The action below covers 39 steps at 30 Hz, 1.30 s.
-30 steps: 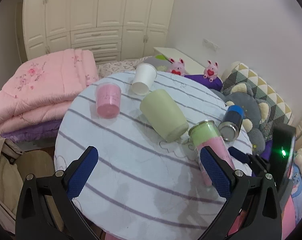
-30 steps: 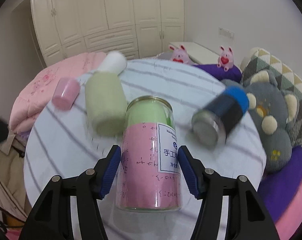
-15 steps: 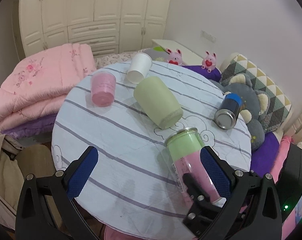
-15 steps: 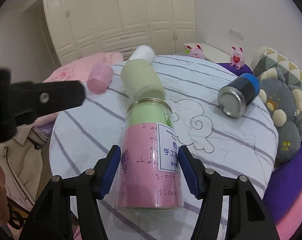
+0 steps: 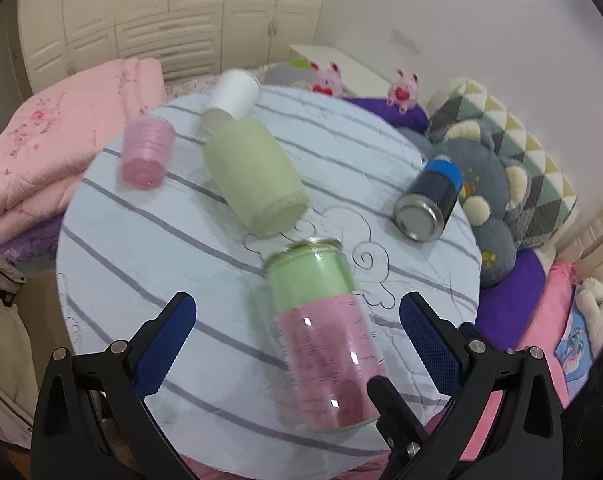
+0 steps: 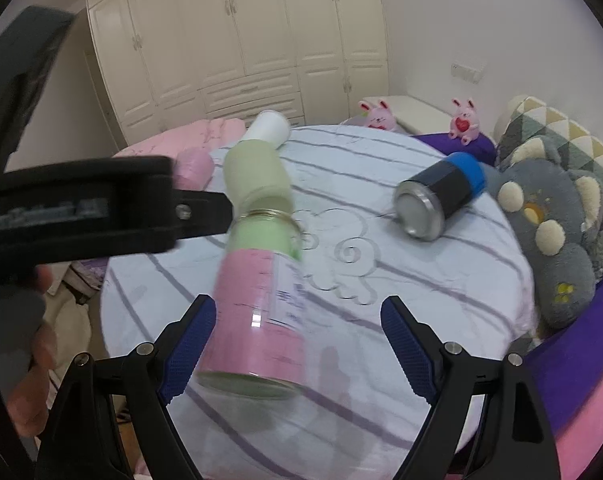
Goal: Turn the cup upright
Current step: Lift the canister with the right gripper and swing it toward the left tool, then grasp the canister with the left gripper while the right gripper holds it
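Observation:
A clear glass cup [image 5: 325, 336] with a green upper part and a pink lower part stands upright on the striped round table [image 5: 141, 248], rim up. It also shows in the right wrist view [image 6: 261, 304], blurred. My right gripper [image 6: 297, 344] is open around it; the left finger lies close to the cup, the right one is well apart. My left gripper [image 5: 297, 344] is open and empty, and the cup stands between its fingers.
On the table lie a large pale green cup [image 5: 253, 176], a white cup [image 5: 231, 96], a pink cup [image 5: 145, 152] and a dark can with a blue cap [image 5: 429, 200]. Plush toys [image 5: 485, 200] and pink bedding [image 5: 41, 152] surround the table.
My right gripper has opened and let go of the green and pink cup, which now stands on the table. My left gripper has moved to the right, so the cup stands between its fingers.

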{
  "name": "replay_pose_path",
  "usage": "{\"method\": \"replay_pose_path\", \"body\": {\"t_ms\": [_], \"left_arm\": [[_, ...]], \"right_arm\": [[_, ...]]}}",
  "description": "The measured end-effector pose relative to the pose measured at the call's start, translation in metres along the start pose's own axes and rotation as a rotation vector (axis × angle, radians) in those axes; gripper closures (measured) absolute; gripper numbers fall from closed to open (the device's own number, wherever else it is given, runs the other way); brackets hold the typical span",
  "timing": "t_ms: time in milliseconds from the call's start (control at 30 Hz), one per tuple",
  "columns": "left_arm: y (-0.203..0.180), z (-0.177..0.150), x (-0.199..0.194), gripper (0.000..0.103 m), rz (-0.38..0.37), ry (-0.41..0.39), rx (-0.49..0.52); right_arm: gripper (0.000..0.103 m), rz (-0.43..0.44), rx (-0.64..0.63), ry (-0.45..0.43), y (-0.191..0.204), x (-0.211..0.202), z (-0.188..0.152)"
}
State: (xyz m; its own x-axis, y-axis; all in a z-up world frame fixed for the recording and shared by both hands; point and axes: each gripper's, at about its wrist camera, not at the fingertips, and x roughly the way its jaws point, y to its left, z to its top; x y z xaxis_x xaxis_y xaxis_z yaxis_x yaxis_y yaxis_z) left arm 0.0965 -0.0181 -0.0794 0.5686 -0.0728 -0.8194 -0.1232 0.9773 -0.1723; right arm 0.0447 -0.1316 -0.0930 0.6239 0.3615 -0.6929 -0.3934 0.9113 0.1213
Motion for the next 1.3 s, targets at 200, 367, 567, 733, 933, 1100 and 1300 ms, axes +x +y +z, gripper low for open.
{"method": "replay_pose_path", "body": {"t_ms": [200, 367, 567, 733, 933, 1100, 1300], "left_arm": [[-0.016, 0.003, 0.031, 0.000, 0.017, 0.103, -0.013], [-0.020, 0.009, 0.052, 0.000, 0.032, 0.171, -0.043], [-0.018, 0.010, 0.068, 0.001, 0.037, 0.229, -0.088], [-0.018, 0.013, 0.077, 0.015, 0.061, 0.264, -0.079], [-0.022, 0.014, 0.088, 0.030, 0.100, 0.290, -0.050], [-0.022, 0.017, 0.084, 0.030, 0.097, 0.261, -0.040], [-0.026, 0.024, 0.057, 0.031, 0.094, 0.125, 0.004]], "right_arm": [[0.017, 0.004, 0.008, 0.005, -0.026, -0.004, -0.003], [0.017, 0.003, 0.027, 0.023, -0.047, 0.004, -0.001], [0.017, 0.022, 0.061, 0.042, -0.064, 0.012, 0.000], [0.017, 0.036, 0.066, 0.060, -0.069, 0.022, 0.001], [0.017, 0.044, 0.065, 0.072, -0.070, 0.027, 0.003], [0.017, 0.038, 0.080, 0.076, -0.074, 0.027, 0.003], [0.017, 0.035, 0.079, 0.069, -0.072, 0.025, 0.003]]}}
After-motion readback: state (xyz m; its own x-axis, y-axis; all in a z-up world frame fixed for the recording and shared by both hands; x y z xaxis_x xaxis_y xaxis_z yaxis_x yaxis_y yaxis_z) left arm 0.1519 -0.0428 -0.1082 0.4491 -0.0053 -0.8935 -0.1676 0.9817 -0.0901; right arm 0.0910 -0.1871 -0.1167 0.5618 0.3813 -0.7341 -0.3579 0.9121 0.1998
